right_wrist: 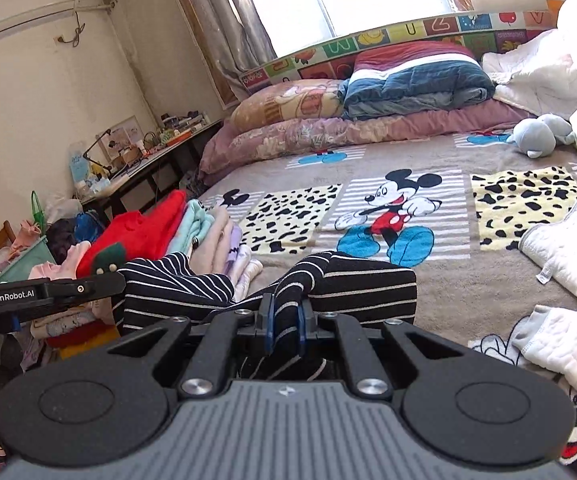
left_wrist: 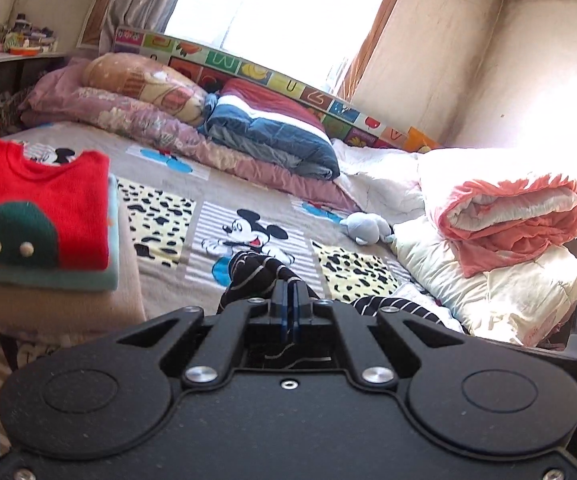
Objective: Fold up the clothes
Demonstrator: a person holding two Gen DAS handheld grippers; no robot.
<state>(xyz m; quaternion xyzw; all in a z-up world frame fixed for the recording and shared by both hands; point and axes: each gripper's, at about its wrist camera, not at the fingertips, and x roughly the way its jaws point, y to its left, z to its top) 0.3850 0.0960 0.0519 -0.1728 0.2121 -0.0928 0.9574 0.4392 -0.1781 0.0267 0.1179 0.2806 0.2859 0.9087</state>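
Black tongs [right_wrist: 284,316] around bunched, white-striped knit garment [right_wrist: 368,288]

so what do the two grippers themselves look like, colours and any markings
The left gripper is matt black all over, with two round discs, silver pivot screws and blue pads on its fingers. The right gripper has the same black linkage and blue pads, but a grey ribbed plate with a small logo behind. The left one's side, seen from the right wrist, reads GenRobot.AI in white.
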